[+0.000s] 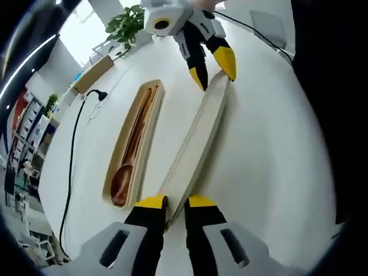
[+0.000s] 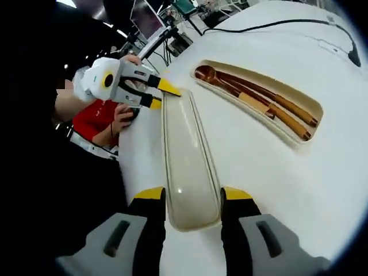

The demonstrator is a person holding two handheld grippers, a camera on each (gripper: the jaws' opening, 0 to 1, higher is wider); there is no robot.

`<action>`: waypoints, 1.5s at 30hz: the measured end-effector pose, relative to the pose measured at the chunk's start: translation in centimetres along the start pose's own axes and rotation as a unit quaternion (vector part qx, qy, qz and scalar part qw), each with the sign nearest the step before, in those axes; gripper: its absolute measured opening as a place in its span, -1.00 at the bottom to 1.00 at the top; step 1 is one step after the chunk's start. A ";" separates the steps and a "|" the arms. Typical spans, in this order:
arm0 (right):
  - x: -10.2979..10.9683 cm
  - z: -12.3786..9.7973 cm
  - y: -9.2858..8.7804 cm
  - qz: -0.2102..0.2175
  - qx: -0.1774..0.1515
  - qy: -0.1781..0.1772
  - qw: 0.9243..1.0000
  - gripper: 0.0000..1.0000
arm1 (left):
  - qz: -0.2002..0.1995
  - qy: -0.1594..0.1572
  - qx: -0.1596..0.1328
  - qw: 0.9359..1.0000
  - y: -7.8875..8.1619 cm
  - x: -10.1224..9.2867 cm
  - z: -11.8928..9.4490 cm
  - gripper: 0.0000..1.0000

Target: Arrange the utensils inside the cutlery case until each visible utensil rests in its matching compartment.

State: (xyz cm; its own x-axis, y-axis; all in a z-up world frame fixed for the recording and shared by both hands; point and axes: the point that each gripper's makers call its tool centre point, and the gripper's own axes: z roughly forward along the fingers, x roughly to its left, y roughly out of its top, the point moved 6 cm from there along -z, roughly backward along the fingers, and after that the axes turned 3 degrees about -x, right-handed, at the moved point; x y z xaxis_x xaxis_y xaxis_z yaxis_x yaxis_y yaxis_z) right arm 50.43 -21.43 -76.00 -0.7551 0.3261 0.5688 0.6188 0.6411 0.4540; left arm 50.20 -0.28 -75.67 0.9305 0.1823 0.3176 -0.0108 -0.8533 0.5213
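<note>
Left gripper view
- Left gripper (image 1: 175, 202): jaws nearly pressed together, pinching the near end of the lid (image 1: 198, 135) by its thin rim.
- Lid: long, cream, lying lengthwise on the white desk (image 1: 276, 149), running away from the camera toward the far edge.
- Right gripper (image 1: 214, 64): comes in from the far side, yellow tips straddling the lid's far end; contact looks likely, not certain.
- Case tray (image 1: 150, 121): just beside the lid, apart from it, on the side nearer the cable (image 1: 72, 155).
- Utensils: a dark wooden spoon (image 1: 123, 178) lies in the tray, bowl at the near end.
- Background: a potted plant (image 1: 127, 24) beyond the desk's far edge.

Right gripper view
- Right gripper (image 2: 193, 198): jaws spread to the lid's full width, one pad on each long side of the rounded end; gripping the lid (image 2: 187, 155).
- Left gripper (image 2: 158, 95): at the lid's opposite end, near the desk edge where a person in red (image 2: 95, 123) sits; tips closed on the rim.
- Tray (image 2: 313, 106): well clear of the lid; spoon (image 2: 210, 75) and chopsticks (image 2: 287, 115) rest in it, their slots too small to tell apart.

Handling judgement
- Weight: probably light, hollow shell.
- Stiffness: rigid, little flex expected along its length.
- Surface: glossy and smooth, so likely slippery under the pads.
- Best hold: across the width at both ends, as now; a rim pinch alone could let it swing.
</note>
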 end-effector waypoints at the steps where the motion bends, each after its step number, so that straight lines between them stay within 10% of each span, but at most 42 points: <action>1: 0.1 0.0 0.1 0.003 0.000 -0.008 1.000 -0.29 | 0.000 0.000 0.002 1.000 0.1 0.0 0.0 -0.77; 11: 0.5 -1.6 2.8 -0.043 -0.074 -0.049 0.995 -0.32 | -0.015 -0.019 -0.006 1.000 1.3 -0.6 -0.5 -0.90; 19: 0.8 -0.6 2.2 -0.145 -0.014 -0.099 0.984 -0.45 | -0.011 -0.032 -0.004 0.999 1.4 -1.0 -0.6 -0.91; 27: 0.4 0.1 2.6 -0.250 0.023 -0.153 0.956 -0.86 | -0.009 -0.024 0.000 1.000 1.4 -1.2 -0.7 -0.91; 45: 0.1 -0.2 2.8 -0.279 0.028 -0.143 0.949 -0.88 | -0.114 -0.076 -0.033 0.990 1.2 -1.5 -1.3 -0.90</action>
State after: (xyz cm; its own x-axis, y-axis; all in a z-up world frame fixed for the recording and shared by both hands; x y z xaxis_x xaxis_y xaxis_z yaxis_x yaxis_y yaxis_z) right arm 52.10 -19.77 -74.57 -0.9948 0.0949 0.0378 0.0989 0.8029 0.5878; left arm 48.31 -0.92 -74.50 0.9560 0.2857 0.0659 0.1859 -0.7643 0.6175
